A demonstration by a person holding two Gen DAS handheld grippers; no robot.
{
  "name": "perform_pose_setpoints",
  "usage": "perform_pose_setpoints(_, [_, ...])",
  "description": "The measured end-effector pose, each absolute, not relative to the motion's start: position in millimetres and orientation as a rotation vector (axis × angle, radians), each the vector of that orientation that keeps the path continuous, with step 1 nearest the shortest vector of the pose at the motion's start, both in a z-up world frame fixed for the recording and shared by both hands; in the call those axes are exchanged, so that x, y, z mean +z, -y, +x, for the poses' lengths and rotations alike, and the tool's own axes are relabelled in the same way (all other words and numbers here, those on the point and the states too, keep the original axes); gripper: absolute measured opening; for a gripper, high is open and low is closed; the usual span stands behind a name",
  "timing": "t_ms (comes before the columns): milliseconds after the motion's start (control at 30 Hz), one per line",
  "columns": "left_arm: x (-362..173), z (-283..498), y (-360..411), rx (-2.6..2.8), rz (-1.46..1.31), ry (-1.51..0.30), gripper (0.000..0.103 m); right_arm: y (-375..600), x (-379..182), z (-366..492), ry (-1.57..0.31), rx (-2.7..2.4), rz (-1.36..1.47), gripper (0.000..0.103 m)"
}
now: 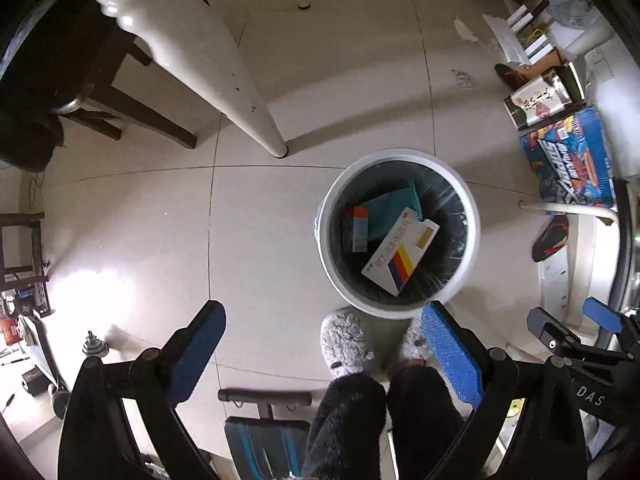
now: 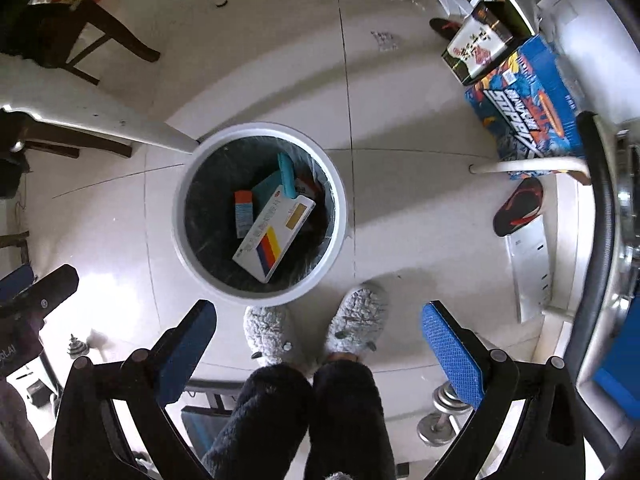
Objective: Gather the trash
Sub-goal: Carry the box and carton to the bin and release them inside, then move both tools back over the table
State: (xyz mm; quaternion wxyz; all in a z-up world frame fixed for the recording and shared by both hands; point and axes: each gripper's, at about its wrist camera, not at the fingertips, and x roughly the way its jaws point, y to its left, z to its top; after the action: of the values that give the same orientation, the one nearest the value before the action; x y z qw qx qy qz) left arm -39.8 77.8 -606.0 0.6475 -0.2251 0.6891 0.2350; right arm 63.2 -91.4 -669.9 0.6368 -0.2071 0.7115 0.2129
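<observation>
A lived-in home room.
Tiled floor (image 2: pixel 400 208), fluffy slippers (image 2: pixel 268 334), dumbbell (image 2: pixel 438 420) lower right, toy box (image 2: pixel 524 108) upper right, wooden chair (image 2: pixel 80 36) upper left.

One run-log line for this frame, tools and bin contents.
left tool: open, empty | right tool: open, empty | bin: white box, teal box, small orange-blue box inside | stage: dropped

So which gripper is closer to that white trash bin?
The right gripper, judging by its view: the trash bin sits just ahead of its open jaws. The left gripper is off to the bin's side.
</observation>
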Motion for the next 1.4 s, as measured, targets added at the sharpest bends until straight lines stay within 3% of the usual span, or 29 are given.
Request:
perform_pose_setpoints(333, [-499.6,-56.3,-69.4,0.517,-0.546,-1.526,0.100,98.8,-542.5,47.5,-1.576,0.508,-0.435,0.103])
perform_pose_setpoints(700, [-348.6,-54.8,-68.9,0.555,-0.449,-1.399,0.100,103.0,-384.6,42.4,-1.553,0.550,-0.339,0.103])
perform_pose_setpoints(967, [-285.3,26.6,-84.7,0.638,-0.380,-1.274,0.103,99.7,-290.1,147.2,-1.436,0.551,-0.238,0.103])
perform_pose_setpoints(1133, [-288.2,109.3,-99.3,0.687,-0.334,-1.273,0.103,93.4,-287.3,272.2,-1.378,0.482,-0.233,0.103])
perform_pose_setpoints(1400, [-326.5,206.6,-128.6,0.776,-0.392,-1.381,0.103,42.1,-363.6,427.6,-1.430,0.481,-0.348,0.103])
